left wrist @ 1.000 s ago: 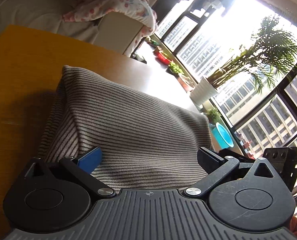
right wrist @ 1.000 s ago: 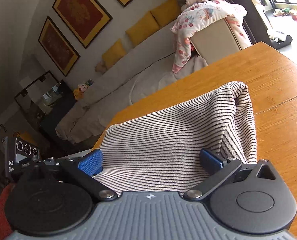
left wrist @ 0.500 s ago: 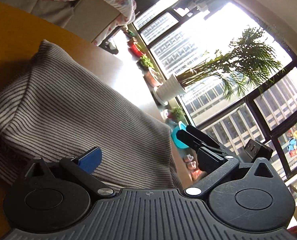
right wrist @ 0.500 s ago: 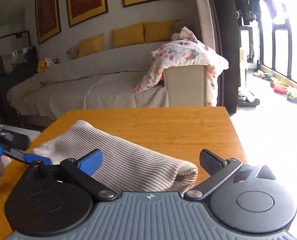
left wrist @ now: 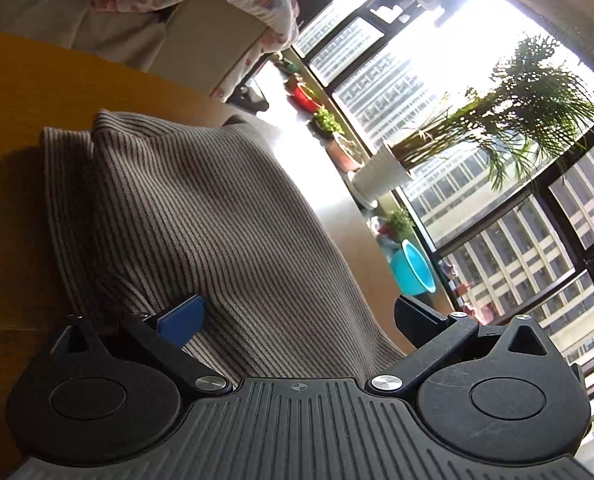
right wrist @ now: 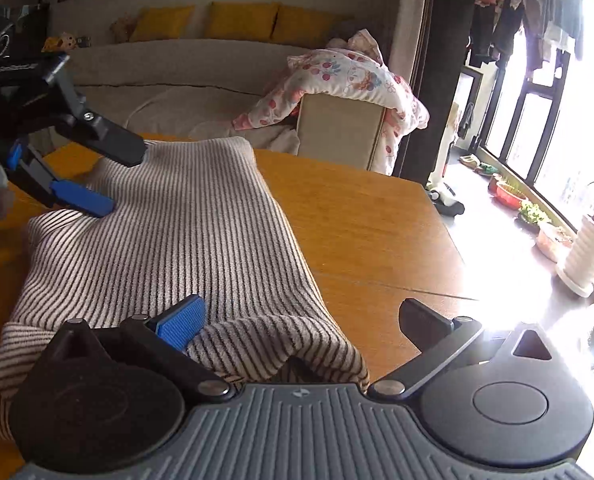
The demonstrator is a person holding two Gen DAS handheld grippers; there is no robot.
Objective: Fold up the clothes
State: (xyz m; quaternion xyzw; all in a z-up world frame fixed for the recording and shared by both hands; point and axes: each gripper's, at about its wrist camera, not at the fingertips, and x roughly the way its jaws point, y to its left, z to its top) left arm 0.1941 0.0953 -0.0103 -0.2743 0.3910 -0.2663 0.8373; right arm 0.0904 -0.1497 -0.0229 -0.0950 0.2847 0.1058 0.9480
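Observation:
A beige garment with thin dark stripes (right wrist: 185, 240) lies folded in layers on the orange wooden table (right wrist: 361, 224). My right gripper (right wrist: 301, 320) is open, its fingers wide apart over the garment's near edge. My left gripper (left wrist: 297, 312) is open too, with the striped cloth (left wrist: 201, 216) lying between and under its fingers. In the right wrist view the left gripper (right wrist: 115, 178) shows at the far left, jaws apart over the garment's far corner. Neither gripper pinches the cloth.
A beige sofa (right wrist: 177, 76) with yellow cushions stands behind the table, a floral blanket (right wrist: 345, 76) over its arm. Tall windows (left wrist: 477, 160), a potted palm in a white pot (left wrist: 381, 176) and a turquoise bowl (left wrist: 413, 268) are on the right.
Both grippers have lowered the striped garment onto the table and opened. The cloth, held up and draped a second ago, now lies flat in a folded stack.

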